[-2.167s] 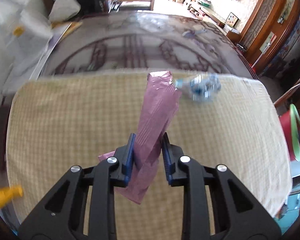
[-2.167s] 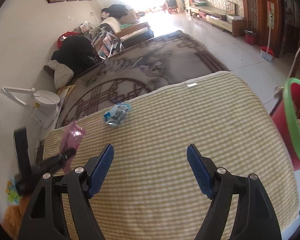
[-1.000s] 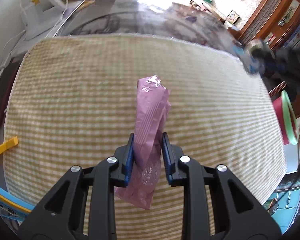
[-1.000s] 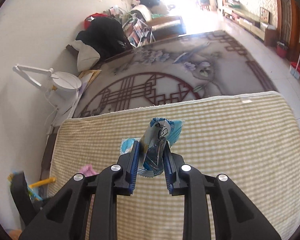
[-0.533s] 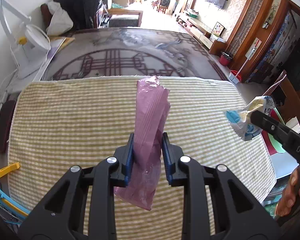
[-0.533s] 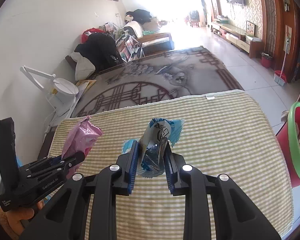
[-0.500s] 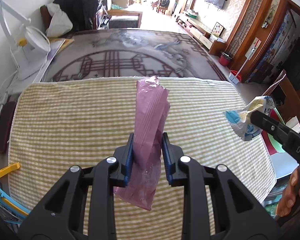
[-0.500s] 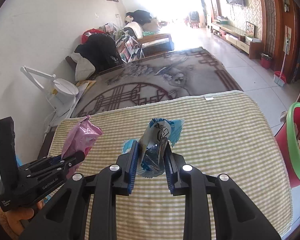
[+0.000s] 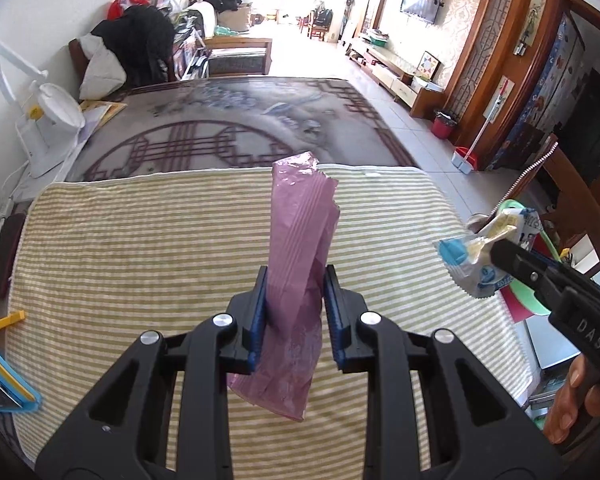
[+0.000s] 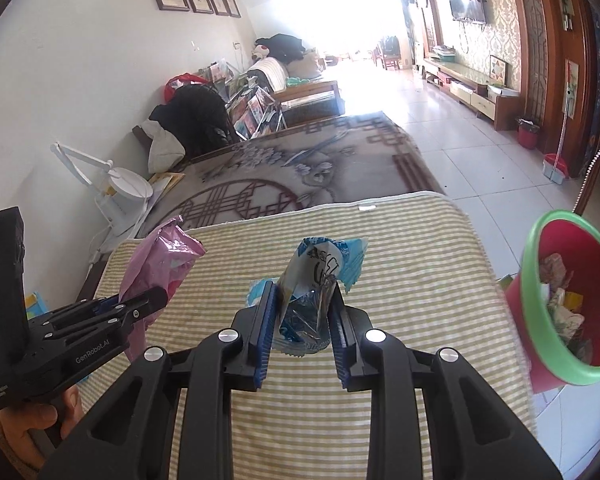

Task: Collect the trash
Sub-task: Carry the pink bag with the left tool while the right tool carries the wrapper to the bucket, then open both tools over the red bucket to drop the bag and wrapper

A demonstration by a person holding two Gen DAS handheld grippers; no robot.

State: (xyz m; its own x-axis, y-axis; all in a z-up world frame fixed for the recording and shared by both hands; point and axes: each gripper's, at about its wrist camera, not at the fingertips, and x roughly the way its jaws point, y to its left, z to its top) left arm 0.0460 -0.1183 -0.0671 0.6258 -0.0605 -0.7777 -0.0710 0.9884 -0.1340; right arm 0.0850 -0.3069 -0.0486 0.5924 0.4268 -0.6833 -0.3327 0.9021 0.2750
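Observation:
My left gripper point(image 9: 295, 280) is shut on a long pink plastic wrapper point(image 9: 300, 240) that stands up between its blue pads, above the yellow striped mat point(image 9: 140, 248). My right gripper point(image 10: 304, 296) is shut on a crumpled blue and white wrapper point(image 10: 320, 268). The left wrist view shows that wrapper point(image 9: 480, 256) at the right, beyond the mat's edge. The right wrist view shows the pink wrapper point(image 10: 160, 260) at the left in the left gripper point(image 10: 140, 304). A red bin with a green rim point(image 10: 540, 320) holds trash at the right of the mat.
A patterned carpet point(image 9: 228, 128) lies beyond the mat. A white desk lamp point(image 9: 44, 120) stands on the floor at the left, by the wall. A small red bucket point(image 9: 444, 124) and a broom stand near the wooden wall at the right. Toys lie at the mat's left edge.
Both grippers have risen and swung to the right with their wrappers held. The red bin has come further into the right wrist view, and the right gripper has moved to the mat's right edge.

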